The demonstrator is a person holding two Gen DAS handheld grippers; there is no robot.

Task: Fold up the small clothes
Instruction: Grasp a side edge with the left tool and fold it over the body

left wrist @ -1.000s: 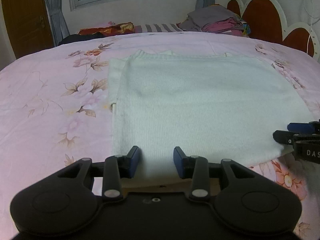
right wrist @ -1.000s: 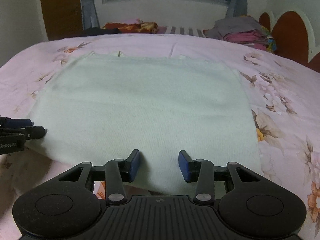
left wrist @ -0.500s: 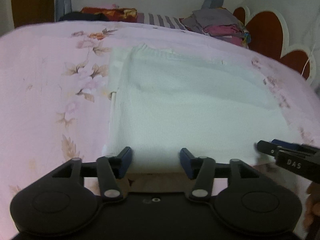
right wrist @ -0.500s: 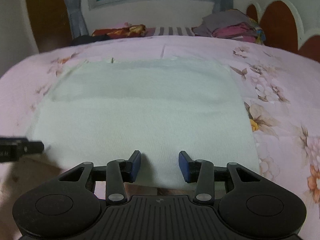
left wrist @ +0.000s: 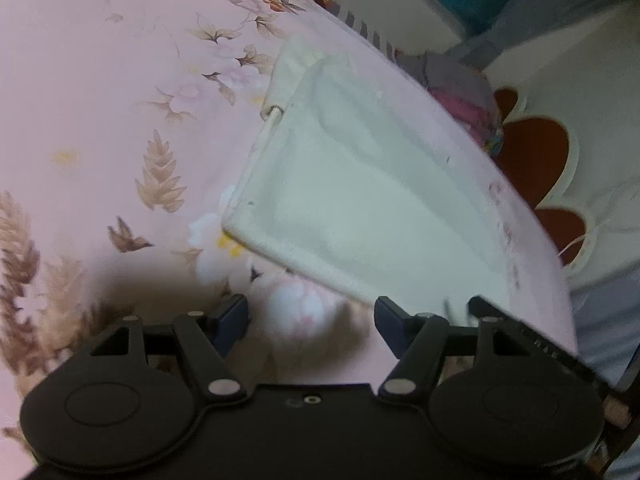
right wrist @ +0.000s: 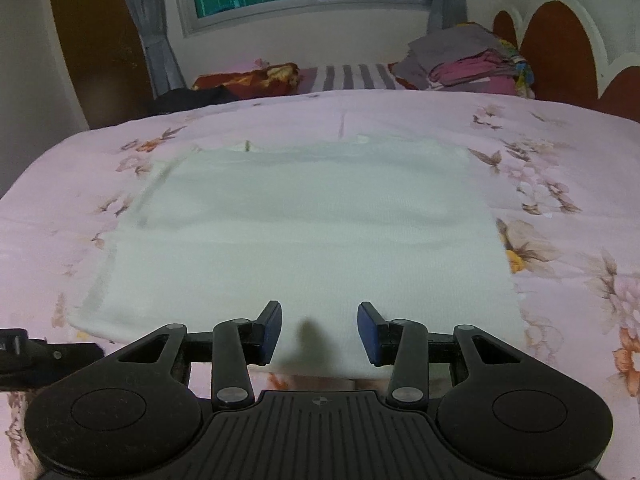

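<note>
A pale white-green folded garment (right wrist: pixel 304 232) lies flat on the pink floral bedsheet (right wrist: pixel 560 184). My right gripper (right wrist: pixel 319 328) hovers over the middle of its near edge, jaws apart, the blue pads (right wrist: pixel 272 330) pressing on nothing. In the tilted left wrist view the garment (left wrist: pixel 360 184) runs diagonally. My left gripper (left wrist: pixel 312 316) is just off the garment's near edge by its left corner, above bare sheet. Its jaws are opening, with no cloth between them. The left gripper's tip (right wrist: pixel 48 354) shows at the left border of the right wrist view. The right gripper's finger (left wrist: pixel 500 316) shows in the left wrist view.
A stack of folded clothes (right wrist: pixel 468 64) sits at the bed's far right by the red and cream headboard (right wrist: pixel 560 48). A striped pillow (right wrist: pixel 352 76) and a red patterned blanket (right wrist: pixel 248 78) lie along the far edge under the window. Bare sheet surrounds the garment.
My left gripper has rolled, slid left off the garment's near edge and spread its jaws wider. My right gripper has lifted a little, jaws unchanged.
</note>
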